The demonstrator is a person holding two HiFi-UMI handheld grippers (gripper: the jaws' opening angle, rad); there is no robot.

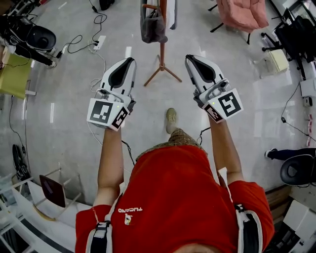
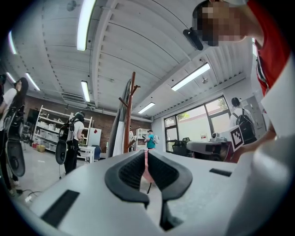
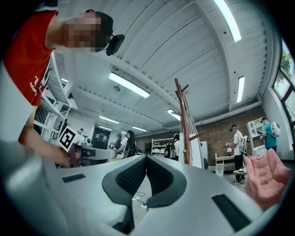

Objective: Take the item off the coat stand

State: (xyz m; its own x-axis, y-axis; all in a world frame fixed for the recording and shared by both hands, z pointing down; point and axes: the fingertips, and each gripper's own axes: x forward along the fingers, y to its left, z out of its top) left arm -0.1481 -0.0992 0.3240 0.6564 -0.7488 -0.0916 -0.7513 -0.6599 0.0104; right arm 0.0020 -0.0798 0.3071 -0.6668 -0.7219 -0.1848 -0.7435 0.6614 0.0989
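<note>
The wooden coat stand [image 1: 161, 54] rises from the floor ahead of me, between my two grippers. A dark grey bag [image 1: 152, 25] hangs on its left side. My left gripper [image 1: 130, 61] is held up left of the stand and short of it, jaws shut with nothing in them. My right gripper [image 1: 189, 58] is level with it on the right, also shut and empty. In the left gripper view the stand [image 2: 131, 108] shows beyond the shut jaws with grey and white items [image 2: 120, 126] on it. The right gripper view shows the stand [image 3: 183, 122] to the right of its jaws.
A pink cushioned chair [image 1: 241, 12] stands at the back right. A power strip with cables [image 1: 97, 43] lies on the floor left of the stand. Black equipment [image 1: 32, 35] sits at the far left. People with backpacks [image 2: 73, 138] stand by shelves in the background.
</note>
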